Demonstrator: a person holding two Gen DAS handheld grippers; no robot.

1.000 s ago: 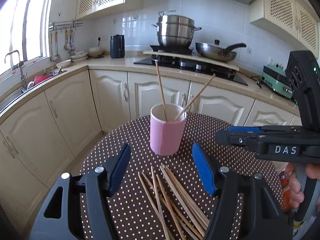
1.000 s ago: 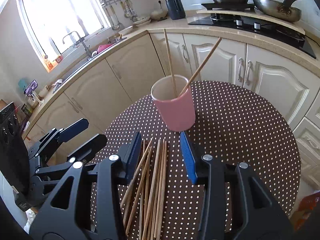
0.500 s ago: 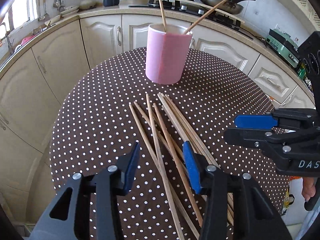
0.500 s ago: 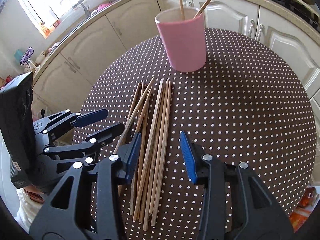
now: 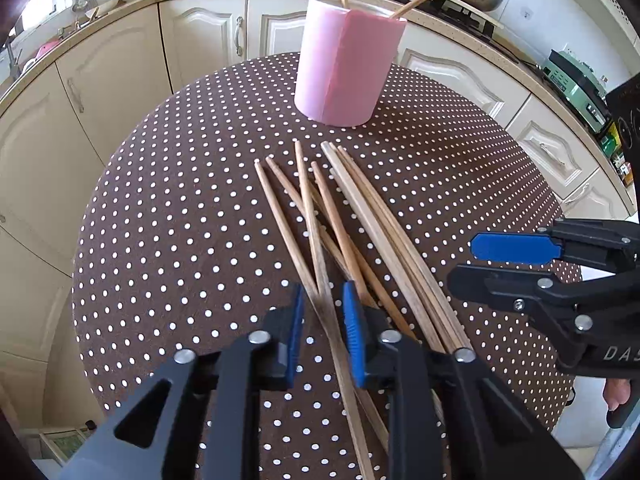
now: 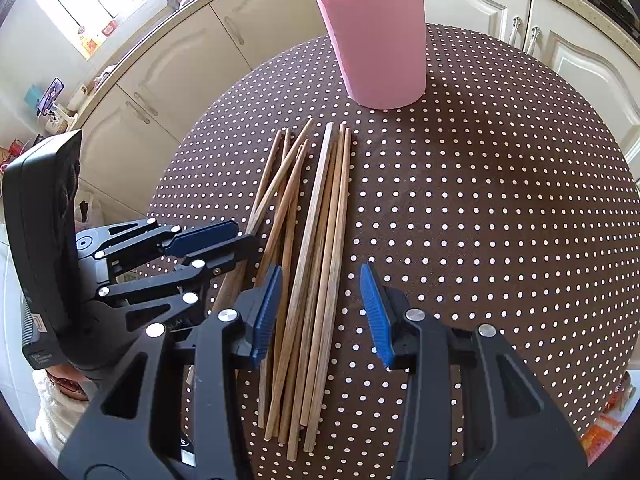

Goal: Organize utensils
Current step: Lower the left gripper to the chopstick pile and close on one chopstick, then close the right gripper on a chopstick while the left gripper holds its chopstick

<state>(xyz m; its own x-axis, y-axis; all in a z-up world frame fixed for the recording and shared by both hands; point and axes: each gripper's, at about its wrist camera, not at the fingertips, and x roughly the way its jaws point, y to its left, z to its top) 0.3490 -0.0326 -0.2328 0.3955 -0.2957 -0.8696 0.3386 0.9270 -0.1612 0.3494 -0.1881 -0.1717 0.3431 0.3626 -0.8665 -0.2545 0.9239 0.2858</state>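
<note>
The left gripper is reaching down over the near left part of the chopsticks, its jaws having just been closing to a narrow gap around one or two of them (whether the pads are pressing yet is hard to tell). The sticks are lying loosely fanned at the middle of the round dotted table. The right gripper is hovering with jaws moderately apart, straddling several sticks without touching. The pink cup is standing upright near the far edge, two sticks leaning inside.
</note>
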